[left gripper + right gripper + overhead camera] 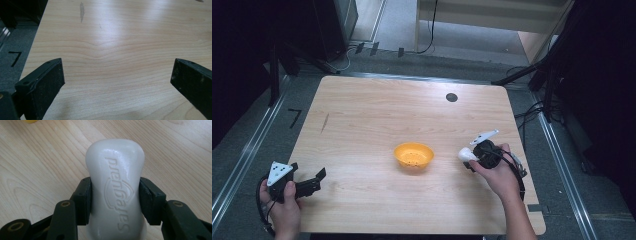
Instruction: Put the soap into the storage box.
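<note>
Pinching a white soap (116,192) between its jaws, the right gripper (473,156) sits just right of the orange bowl (413,155). Near the table's (362,115) left corner, the left gripper (312,182) is spread wide with nothing inside.

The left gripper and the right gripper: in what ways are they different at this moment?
The left gripper has its jaws spread wide with nothing between them, while the right gripper is closed on a white soap bar, one jaw on each side. The left gripper sits near the table's left front corner, far from the orange bowl; the right gripper is just right of the bowl. Both are black, hand-held, and carry a grey three-cornered plate.
</note>
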{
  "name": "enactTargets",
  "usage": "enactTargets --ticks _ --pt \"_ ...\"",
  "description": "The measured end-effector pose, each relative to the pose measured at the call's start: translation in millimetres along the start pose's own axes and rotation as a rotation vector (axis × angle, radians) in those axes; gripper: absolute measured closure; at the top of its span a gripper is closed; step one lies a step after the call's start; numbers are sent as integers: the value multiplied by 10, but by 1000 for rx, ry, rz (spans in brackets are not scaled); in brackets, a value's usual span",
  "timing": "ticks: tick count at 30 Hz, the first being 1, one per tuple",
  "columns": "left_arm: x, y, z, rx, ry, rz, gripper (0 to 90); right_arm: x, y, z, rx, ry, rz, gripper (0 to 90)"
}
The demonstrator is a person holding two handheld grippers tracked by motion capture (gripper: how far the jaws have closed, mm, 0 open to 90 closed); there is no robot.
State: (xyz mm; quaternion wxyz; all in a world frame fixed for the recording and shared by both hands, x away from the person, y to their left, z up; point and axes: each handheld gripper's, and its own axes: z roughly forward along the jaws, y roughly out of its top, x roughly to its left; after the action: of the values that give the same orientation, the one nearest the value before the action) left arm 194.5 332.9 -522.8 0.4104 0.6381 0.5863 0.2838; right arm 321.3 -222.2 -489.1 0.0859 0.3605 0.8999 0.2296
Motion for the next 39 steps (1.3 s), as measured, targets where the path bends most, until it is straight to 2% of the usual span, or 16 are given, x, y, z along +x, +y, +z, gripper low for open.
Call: enactTargets --ticks 5,11,15,35,38,39 --pt "0 0 0 0 0 1 0 33 39 -16 -2 28 -9 502" --pt "0 0 0 0 0 0 0 67 87 -36 -2 54 -45 502" --pt "0 0 0 0 0 1 0 103 137 -52 8 51 -71 502" --pt "0 0 1 1 0 1 0 282 407 -186 -24 67 -184 502" --pt "1 1 1 1 -1 1 0 314 468 -205 -26 68 -223 502" --pt "1 1 2 1 -1 1 0 314 468 -205 -26 68 -223 502"
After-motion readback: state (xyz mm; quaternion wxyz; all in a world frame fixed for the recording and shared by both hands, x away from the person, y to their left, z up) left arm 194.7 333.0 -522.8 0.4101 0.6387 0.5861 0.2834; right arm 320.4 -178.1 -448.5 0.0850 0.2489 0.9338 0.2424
